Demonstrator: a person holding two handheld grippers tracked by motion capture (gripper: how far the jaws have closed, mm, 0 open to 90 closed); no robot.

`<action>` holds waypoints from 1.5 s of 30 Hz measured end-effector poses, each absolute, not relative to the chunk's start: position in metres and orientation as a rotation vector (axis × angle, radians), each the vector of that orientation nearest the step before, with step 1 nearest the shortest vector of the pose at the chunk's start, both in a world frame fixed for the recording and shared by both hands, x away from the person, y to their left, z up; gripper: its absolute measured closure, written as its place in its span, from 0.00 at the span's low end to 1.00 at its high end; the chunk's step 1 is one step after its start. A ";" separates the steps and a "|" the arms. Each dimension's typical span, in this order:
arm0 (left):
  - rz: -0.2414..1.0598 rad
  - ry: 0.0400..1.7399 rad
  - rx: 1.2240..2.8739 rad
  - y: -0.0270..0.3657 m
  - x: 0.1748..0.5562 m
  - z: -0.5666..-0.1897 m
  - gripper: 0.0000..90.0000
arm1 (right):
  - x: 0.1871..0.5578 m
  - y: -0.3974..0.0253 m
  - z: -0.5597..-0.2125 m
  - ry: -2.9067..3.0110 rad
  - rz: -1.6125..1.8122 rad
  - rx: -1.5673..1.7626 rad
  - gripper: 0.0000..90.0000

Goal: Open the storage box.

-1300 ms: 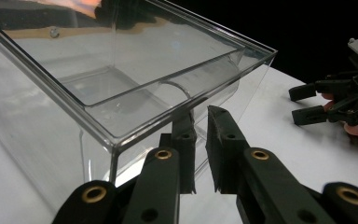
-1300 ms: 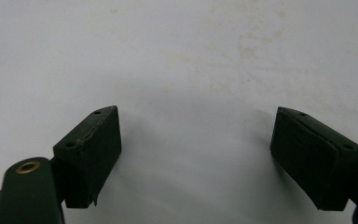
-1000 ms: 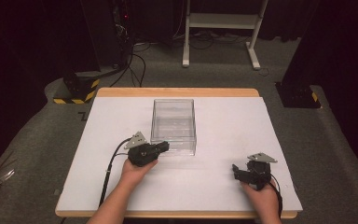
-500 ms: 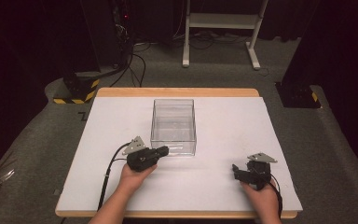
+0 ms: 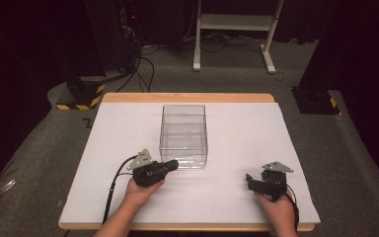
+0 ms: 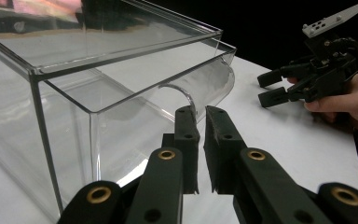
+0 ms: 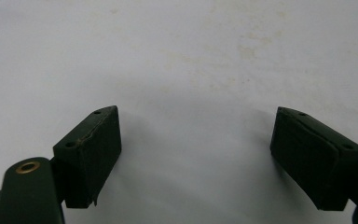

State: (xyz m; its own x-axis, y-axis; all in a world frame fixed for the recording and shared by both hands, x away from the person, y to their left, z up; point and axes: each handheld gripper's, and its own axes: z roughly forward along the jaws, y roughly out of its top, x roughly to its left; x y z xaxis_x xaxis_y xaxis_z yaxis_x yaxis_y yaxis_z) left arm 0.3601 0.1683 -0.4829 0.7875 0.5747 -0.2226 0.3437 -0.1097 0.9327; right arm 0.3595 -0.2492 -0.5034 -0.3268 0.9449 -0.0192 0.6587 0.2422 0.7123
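I see one clear box [image 5: 184, 136] at the middle of the white counter [image 5: 103, 148], open top, nothing inside as far as I can tell. It is my landmark.

Left claw [image 5: 170, 165] sits just at the box's near-left corner, tips pointing toward its near wall. In the left gripper view the left claw [image 6: 200, 135] has its jaws nearly together w/ only a thin slit between, nothing held; the box [image 6: 74, 84] wall is right ahead & to the left, and a curved clear lip on that near wall stands just past the tips. I can't tell if the tips touch it.

Right claw [image 5: 250, 180] is well off to the box's near-right, close to the counter's near edge; its jaws are spread wide w/ nothing between, per the right gripper view [image 7: 196, 154], bare counter [image 7: 191, 60] under them.

Open room: wide bare strips left & right of the box, a narrower one behind it up to the wood edge, and a broad patch betw. the two claws.

Count: 1 box, 2 claws, 2 hands, left hand [image 5: 140, 190] & right hand [image 5: 274, 205].
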 end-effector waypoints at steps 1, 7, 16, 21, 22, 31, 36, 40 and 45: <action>0.229 0.720 1.720 0.168 0.358 -0.483 0.93 | 0.360 -0.249 -0.503 2.071 0.851 1.463 0.18; 0.232 0.716 1.736 0.169 0.352 -0.481 0.93 | 0.360 -0.249 -0.503 2.071 0.852 1.464 0.18; 0.236 0.718 1.719 0.167 0.337 -0.483 0.93 | 0.359 -0.249 -0.503 2.071 0.852 1.464 0.18; 0.235 0.715 1.724 0.167 0.332 -0.483 0.93 | 0.359 -0.249 -0.503 2.072 0.851 1.464 0.18; 0.233 0.715 1.724 0.167 0.330 -0.483 0.93 | 0.359 -0.249 -0.503 2.071 0.852 1.464 0.18; 0.232 0.714 1.720 0.166 0.318 -0.483 0.94 | 0.359 -0.249 -0.503 2.072 0.852 1.463 0.18; 0.230 0.711 1.728 0.166 0.312 -0.483 0.94 | 0.359 -0.249 -0.503 2.072 0.852 1.463 0.18; 0.233 0.712 1.729 0.164 0.305 -0.482 0.94 | 0.359 -0.249 -0.503 2.072 0.852 1.463 0.18; 0.241 0.705 1.731 0.164 0.299 -0.483 0.94 | 0.359 -0.249 -0.503 2.072 0.851 1.463 0.18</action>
